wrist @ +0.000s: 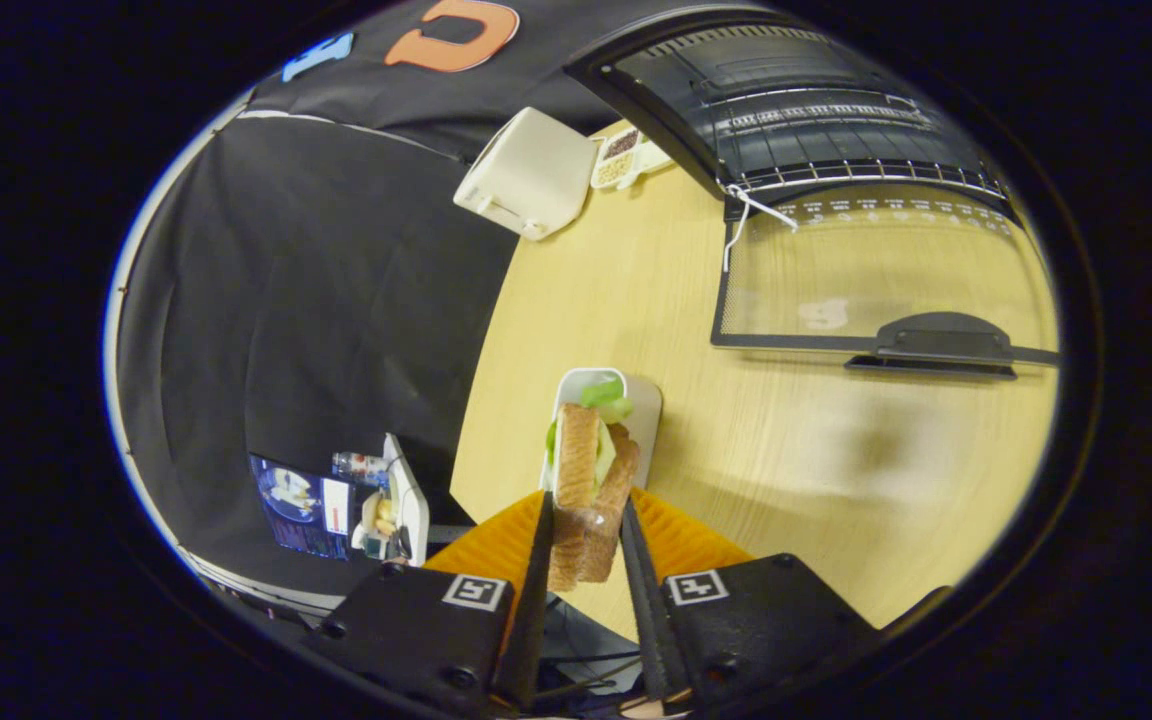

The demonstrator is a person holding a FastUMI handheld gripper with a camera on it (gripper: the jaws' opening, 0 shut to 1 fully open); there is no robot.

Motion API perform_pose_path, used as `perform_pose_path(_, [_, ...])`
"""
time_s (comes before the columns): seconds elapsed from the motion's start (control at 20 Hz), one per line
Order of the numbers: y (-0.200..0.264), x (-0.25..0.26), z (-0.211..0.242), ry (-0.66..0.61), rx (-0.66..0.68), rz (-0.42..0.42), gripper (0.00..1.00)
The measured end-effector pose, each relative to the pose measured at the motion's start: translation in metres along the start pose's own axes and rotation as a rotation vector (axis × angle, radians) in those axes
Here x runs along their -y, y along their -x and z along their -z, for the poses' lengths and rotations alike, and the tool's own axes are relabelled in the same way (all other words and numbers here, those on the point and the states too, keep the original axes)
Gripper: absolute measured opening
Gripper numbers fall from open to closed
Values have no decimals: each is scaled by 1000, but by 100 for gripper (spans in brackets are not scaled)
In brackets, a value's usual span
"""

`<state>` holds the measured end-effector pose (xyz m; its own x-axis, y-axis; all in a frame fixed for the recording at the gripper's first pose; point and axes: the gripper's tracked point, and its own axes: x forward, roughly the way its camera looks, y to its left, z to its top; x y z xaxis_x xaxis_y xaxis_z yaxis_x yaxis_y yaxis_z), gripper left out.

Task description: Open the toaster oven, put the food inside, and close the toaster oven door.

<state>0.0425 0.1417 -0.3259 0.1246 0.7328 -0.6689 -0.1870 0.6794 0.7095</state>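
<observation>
One wide wooden table (656, 300) is taking up most of what I am seeing, with the booth's dark cloth wall (316, 300) hanging beyond its far edge. At the table's far corner the toaster oven (796, 110) is sitting with its cavity exposed and a wire rack (836, 175) showing inside; its glass door (876, 280) is lying fully down, flat over the tabletop, handle (936, 345) toward me. Well apart from the oven, a pale boxy appliance (526, 170) is resting near the table edge, with a small divided dish (621, 158) of dark and light bits just beside it. Closer in, a white tray (641, 400) is lying just ahead of the fingers. I am holding the sandwich (586, 480) in the gripper (584, 540): both fingers are pressing on its toasted bread slices, closed only to the sandwich's thickness, green filling poking out the far end over the tray.
</observation>
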Motion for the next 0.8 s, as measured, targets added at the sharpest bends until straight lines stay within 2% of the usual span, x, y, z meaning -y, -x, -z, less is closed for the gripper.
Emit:
perform_pose_path(0.05, [-1, 1, 2, 4, 2, -3, 42])
perform_pose_path(0.15, [2, -2, 7, -6, 8, -10, 39])
perform_pose_path(0.3, [16, -10, 8, -10, 45, -35, 37])
perform_pose_path(0.5, [40, -27, 8, -32, 89, -121, 36])
perform_pose_path(0.6, [54, -33, 5, -59, 124, -181, 35])
perform_pose_path(0.8, [93, -32, -26, -173, 277, -345, 34])
